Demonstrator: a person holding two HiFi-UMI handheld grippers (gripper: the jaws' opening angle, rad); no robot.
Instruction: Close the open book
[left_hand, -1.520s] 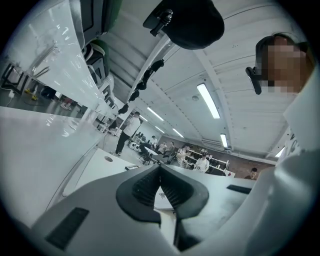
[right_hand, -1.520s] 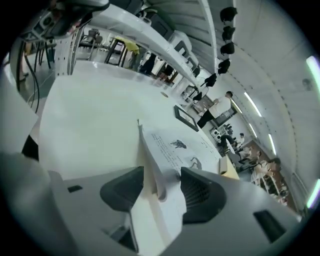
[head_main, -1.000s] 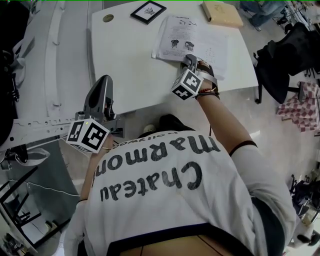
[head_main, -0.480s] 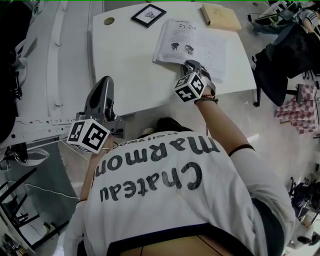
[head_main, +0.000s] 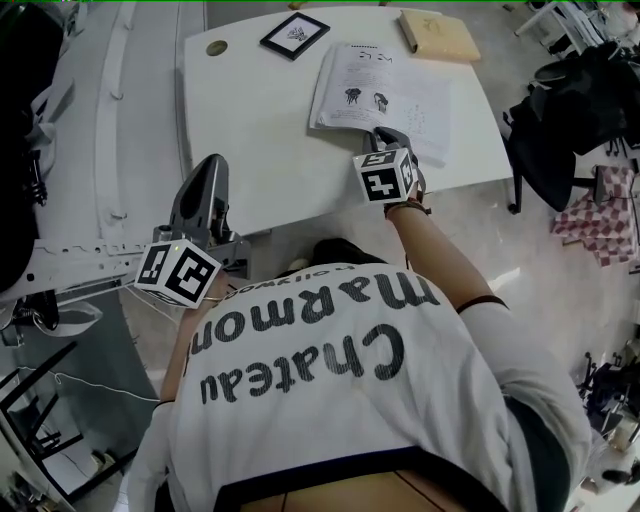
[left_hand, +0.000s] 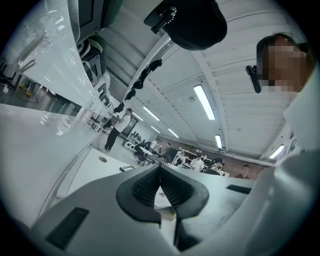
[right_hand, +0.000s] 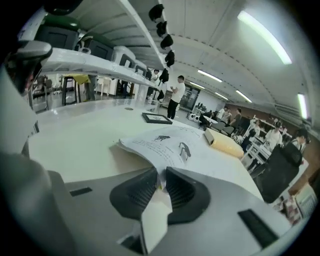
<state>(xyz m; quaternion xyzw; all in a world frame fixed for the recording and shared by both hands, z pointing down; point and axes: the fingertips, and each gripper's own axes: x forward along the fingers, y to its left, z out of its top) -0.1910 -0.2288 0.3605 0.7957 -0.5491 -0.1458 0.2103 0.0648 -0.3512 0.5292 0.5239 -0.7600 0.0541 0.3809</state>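
The open book (head_main: 385, 85) lies flat on the white table (head_main: 260, 140), its printed pages facing up. My right gripper (head_main: 379, 134) is at the book's near edge. In the right gripper view the near pages of the book (right_hand: 172, 145) curl up and run between the jaws of that gripper (right_hand: 161, 176), which are closing and pinch the paper. My left gripper (head_main: 208, 166) hangs off the table's near left corner, apart from the book. In the left gripper view its pads (left_hand: 160, 169) meet with nothing between them.
A black-framed picture (head_main: 296, 34) and a closed tan book (head_main: 441, 32) lie at the table's far edge. A round cable hole (head_main: 217, 47) sits at the far left corner. A dark chair with clothes (head_main: 570, 110) stands to the right.
My right gripper has rolled at the book's near edge, its marker cube turning to show another face. The left gripper has stayed where it was.
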